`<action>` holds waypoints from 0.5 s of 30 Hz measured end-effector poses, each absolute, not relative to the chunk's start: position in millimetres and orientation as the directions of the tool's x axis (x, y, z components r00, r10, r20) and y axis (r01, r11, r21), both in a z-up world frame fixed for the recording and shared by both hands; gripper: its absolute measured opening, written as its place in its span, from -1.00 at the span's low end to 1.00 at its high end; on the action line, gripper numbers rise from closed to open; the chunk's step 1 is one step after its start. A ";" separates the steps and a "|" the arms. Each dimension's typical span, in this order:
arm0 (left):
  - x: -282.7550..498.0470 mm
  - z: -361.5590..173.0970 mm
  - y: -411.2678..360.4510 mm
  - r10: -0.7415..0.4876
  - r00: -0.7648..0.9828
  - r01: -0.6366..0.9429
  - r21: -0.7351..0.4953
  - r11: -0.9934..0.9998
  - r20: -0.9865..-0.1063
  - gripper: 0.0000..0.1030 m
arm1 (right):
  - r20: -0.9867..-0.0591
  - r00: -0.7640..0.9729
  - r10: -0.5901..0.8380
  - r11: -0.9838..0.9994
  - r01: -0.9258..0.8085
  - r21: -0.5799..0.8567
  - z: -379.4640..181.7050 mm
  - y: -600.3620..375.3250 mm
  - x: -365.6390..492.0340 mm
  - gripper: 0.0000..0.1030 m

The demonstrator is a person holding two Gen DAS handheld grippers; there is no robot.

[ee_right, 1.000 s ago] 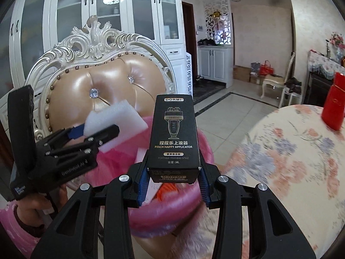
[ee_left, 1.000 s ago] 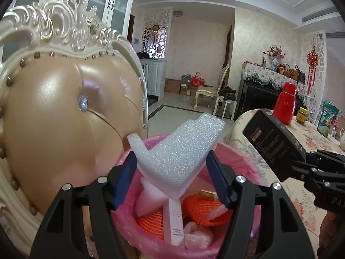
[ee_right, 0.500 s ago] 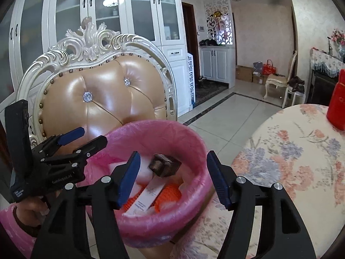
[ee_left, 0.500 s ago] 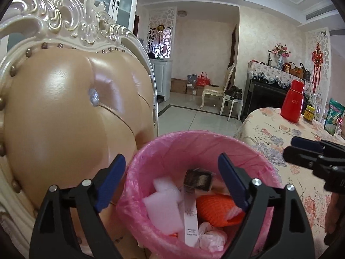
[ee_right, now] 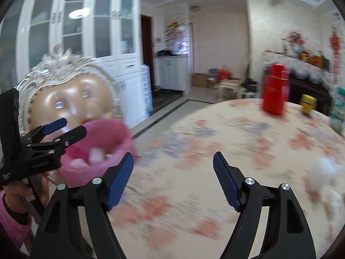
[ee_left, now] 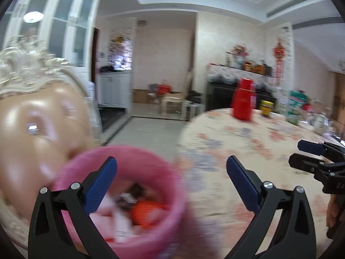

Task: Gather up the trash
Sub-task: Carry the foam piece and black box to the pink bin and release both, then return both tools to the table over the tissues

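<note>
The round pink plastic-lined trash bin [ee_left: 120, 196] sits just off the edge of the floral-clothed round table [ee_left: 248, 151], in front of the tan padded chair with the carved white frame [ee_left: 32, 116]. Everything is smeared by motion, so inside the bin I can only make out white lumps, something orange and a dark scrap; what they are I cannot tell. The bin's near wall is cut off by the left gripper [ee_left: 171, 181], whose blue-padded jaws are opening wide with nothing gripped between them, one finger across the bin's mouth and the other over the tablecloth. Beyond the bin toward the table, the right gripper [ee_right: 172, 177] hangs over the cloth, its jaws also spreading and empty. On the table, well apart from the bin, a blurred white crumpled wad [ee_right: 323, 172] lies near the right gripper's side. Farther off stand a red cylindrical flask [ee_right: 275, 89] and a small yellow-lidded jar [ee_right: 308, 103]. A pink sleeve [ee_right: 10, 215] shows below the left gripper, mostly cropped.
</note>
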State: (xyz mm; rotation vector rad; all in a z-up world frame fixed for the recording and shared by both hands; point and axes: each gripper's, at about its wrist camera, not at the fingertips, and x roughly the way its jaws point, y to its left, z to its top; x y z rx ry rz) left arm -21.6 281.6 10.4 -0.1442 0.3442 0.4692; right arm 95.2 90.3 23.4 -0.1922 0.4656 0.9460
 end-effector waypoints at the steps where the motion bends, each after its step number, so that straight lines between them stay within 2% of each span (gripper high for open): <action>1: -13.5 11.6 270.1 0.393 0.848 -0.440 -0.058 0.896 -0.356 0.91 | -0.463 0.522 0.716 0.608 -0.793 0.046 23.8 69.1 101.5 0.41; 6: 36.6 15.6 200.8 0.246 0.901 -0.283 -0.055 0.958 -0.357 0.91 | -0.467 0.633 0.618 0.733 -0.678 0.052 20.1 -17.0 127.9 0.41; 15: 151.9 -3.8 82.3 0.006 0.893 -0.073 -0.131 0.989 -0.451 0.91 | -0.503 0.772 0.389 0.905 -0.423 0.051 4.8 -168.0 183.1 0.41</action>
